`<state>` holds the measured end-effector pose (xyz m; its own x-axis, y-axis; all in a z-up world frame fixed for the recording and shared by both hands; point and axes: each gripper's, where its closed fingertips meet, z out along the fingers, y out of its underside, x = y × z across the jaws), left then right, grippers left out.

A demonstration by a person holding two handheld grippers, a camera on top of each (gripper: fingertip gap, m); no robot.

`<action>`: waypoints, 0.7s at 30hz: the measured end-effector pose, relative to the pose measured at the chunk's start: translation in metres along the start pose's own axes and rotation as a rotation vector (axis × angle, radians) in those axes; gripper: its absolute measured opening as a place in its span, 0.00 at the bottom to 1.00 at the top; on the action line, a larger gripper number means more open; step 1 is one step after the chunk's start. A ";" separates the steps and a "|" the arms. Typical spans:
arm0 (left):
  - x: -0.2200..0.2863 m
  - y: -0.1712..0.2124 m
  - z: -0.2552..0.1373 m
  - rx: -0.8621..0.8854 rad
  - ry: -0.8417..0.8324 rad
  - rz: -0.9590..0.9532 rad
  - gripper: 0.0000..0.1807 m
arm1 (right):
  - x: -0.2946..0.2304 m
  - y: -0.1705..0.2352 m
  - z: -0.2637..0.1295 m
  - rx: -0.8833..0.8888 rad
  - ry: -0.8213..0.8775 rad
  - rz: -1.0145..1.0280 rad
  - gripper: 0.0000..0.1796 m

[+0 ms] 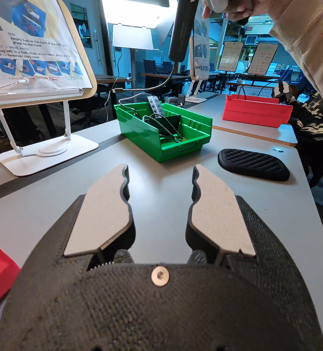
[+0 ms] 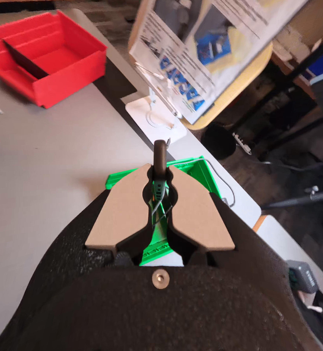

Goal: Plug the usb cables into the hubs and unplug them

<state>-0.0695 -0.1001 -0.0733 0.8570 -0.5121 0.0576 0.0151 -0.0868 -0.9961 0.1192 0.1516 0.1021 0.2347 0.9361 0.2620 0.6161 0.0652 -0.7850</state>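
My left gripper (image 1: pixel 160 168) is open and empty, low over the grey table (image 1: pixel 156 209), short of the green bin (image 1: pixel 175 152). In the bin a grey usb hub (image 1: pixel 155 107) leans against the back wall, with braided cables (image 1: pixel 168 131) coiled by a black divider. My right gripper (image 2: pixel 160 166) is shut on a dark slim hub (image 2: pixel 159 152), held high over the green bin (image 2: pixel 208 174). The dark hub also shows in the left wrist view (image 1: pixel 182 32), with its cable hanging down to a loose plug (image 1: pixel 118 90). The grey hub (image 2: pixel 158 190) shows between my right fingers.
A white document stand (image 1: pixel 42 152) with an instruction sheet stands left of the bin. A black padded rest (image 1: pixel 253 164) lies to the right. A red bin (image 1: pixel 255 112) sits on the far table, another red bin (image 2: pixel 48 62) with a black divider to my left. The table edge (image 2: pixel 194 144) runs beside the bin.
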 end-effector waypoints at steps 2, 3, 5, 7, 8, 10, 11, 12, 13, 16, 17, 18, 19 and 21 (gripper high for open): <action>0.000 0.004 0.001 -0.012 0.001 -0.005 0.35 | 0.025 0.016 0.011 -0.007 0.029 0.081 0.06; 0.000 0.006 0.002 -0.018 0.000 -0.005 0.35 | 0.037 0.025 0.018 -0.012 0.041 0.127 0.06; 0.000 0.010 0.003 -0.031 0.000 -0.006 0.35 | 0.056 0.043 0.031 -0.016 0.051 0.209 0.07; -0.001 0.014 0.004 -0.039 0.002 -0.011 0.35 | 0.070 0.064 0.049 -0.026 0.035 0.295 0.07; -0.001 0.015 0.004 -0.042 0.004 -0.015 0.35 | 0.077 0.076 0.059 -0.032 0.031 0.332 0.07; -0.002 0.017 0.005 -0.050 0.006 -0.023 0.35 | 0.085 0.099 0.081 -0.044 0.016 0.395 0.07; -0.002 0.018 0.005 -0.052 0.006 -0.023 0.34 | 0.089 0.112 0.091 -0.057 0.014 0.428 0.07; -0.002 0.019 0.005 -0.054 0.006 -0.024 0.34 | 0.093 0.124 0.102 -0.070 0.020 0.449 0.07; -0.002 0.019 0.006 -0.055 0.005 -0.024 0.34 | 0.097 0.135 0.111 -0.083 0.037 0.463 0.07; -0.005 0.020 0.005 -0.058 0.000 -0.030 0.34 | 0.109 0.166 0.132 -0.141 0.102 0.496 0.07; -0.006 0.021 0.005 -0.059 -0.002 -0.033 0.34 | 0.113 0.170 0.136 -0.141 0.120 0.516 0.08; -0.007 0.021 0.005 -0.060 -0.006 -0.037 0.34 | 0.118 0.172 0.136 -0.142 0.152 0.531 0.09; -0.009 0.022 0.005 -0.062 -0.009 -0.041 0.34 | 0.124 0.175 0.135 -0.154 0.196 0.521 0.11; -0.011 0.023 0.005 -0.064 -0.017 -0.049 0.35 | 0.140 0.184 0.127 -0.217 0.318 0.444 0.19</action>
<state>-0.0765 -0.0920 -0.0971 0.8646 -0.4915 0.1042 0.0244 -0.1661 -0.9858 0.1699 0.3385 -0.0774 0.6989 0.7057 0.1161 0.5389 -0.4130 -0.7341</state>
